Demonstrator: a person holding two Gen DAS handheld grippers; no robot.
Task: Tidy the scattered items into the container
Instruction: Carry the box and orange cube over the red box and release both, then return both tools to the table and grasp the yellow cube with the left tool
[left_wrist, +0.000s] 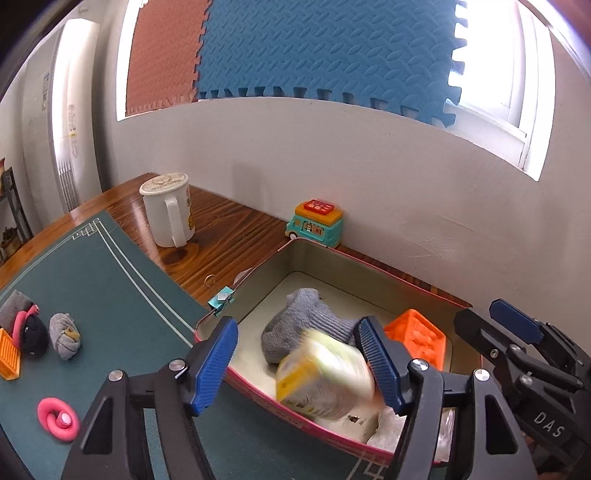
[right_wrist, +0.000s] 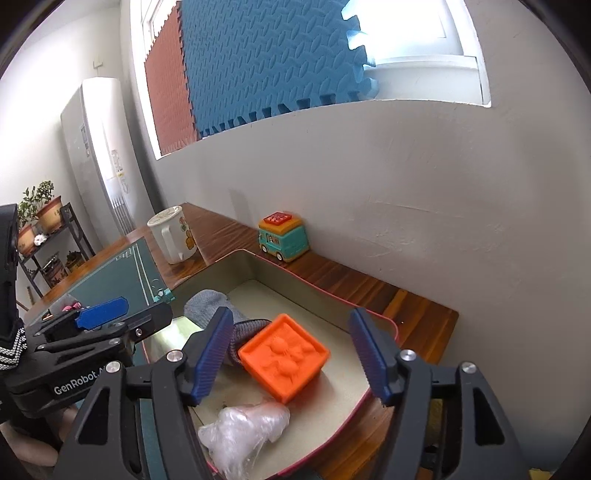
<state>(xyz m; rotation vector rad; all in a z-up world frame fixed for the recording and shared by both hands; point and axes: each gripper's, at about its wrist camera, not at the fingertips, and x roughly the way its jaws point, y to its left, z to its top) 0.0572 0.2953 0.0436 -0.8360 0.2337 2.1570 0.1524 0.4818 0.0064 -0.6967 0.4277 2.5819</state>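
My left fingers (left_wrist: 299, 363) are spread wide with a blurred yellow-and-white packet (left_wrist: 325, 380) between them, touching neither pad that I can see, over the pink-rimmed metal tin (left_wrist: 317, 254). My right fingers (right_wrist: 291, 354) gape open above the orange square plastic block (right_wrist: 284, 356) lying in the tin beside a grey knitted sock (right_wrist: 210, 306) and crumpled clear plastic (right_wrist: 243, 432).

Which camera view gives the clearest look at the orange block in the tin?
The right wrist view: the orange block lies whole between the open right gripper fingers, its embossed top facing the camera. The left wrist view shows only part, cut off behind a blue finger pad.
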